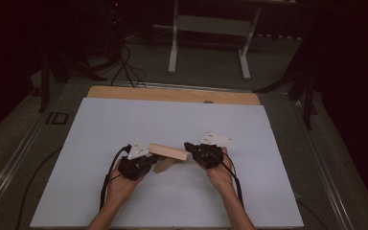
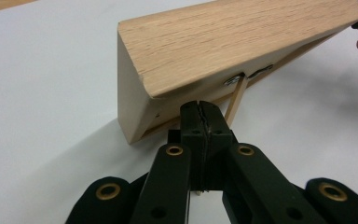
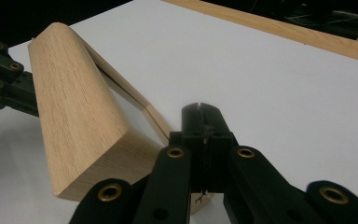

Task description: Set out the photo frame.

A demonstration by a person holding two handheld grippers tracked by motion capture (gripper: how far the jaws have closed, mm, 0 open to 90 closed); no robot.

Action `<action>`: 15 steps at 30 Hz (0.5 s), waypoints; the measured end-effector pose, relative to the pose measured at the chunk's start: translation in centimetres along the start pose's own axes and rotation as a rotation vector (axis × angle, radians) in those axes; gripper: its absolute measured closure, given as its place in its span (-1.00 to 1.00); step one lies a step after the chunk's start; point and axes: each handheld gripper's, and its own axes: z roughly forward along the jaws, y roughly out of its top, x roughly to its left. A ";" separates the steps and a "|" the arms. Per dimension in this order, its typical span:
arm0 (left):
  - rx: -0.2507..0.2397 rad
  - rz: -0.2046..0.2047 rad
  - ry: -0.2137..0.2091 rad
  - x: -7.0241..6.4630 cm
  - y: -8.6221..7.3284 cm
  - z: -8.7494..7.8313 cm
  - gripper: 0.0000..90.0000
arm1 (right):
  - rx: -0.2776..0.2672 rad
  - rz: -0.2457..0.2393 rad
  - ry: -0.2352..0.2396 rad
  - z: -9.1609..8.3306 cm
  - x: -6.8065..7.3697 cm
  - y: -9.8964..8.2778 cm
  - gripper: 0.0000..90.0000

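A light wooden block [image 1: 167,152] is held just above the white sheet between my two grippers. Thin wooden slats hang from its underside [image 1: 164,165]. My left gripper [image 1: 152,160] is at the block's left end. In the left gripper view the jaws [image 2: 200,109] are shut on a thin slat [image 2: 235,100] that runs up to a metal fastener under the block [image 2: 223,42]. My right gripper [image 1: 187,145] is at the block's right end. In the right gripper view its jaws [image 3: 200,114] are shut on a thin slat [image 3: 156,122] beside the block [image 3: 74,112].
The white sheet [image 1: 172,201] covers most of the table, with a strip of wooden tabletop [image 1: 172,94] along the far edge. Beyond it, a white desk frame [image 1: 173,48] and black cables [image 1: 124,67] sit on the dark floor.
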 end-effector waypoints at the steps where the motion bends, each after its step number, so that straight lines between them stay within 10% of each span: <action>1: 0.000 0.000 0.000 0.0 0.0 0.0 0.99 | 0.000 0.000 0.003 0.0 0.0 0.0 0.99; 15: 0.007 0.008 0.010 0.0 0.3 0.6 0.99 | 0.000 -0.019 0.017 0.0 0.4 0.0 0.99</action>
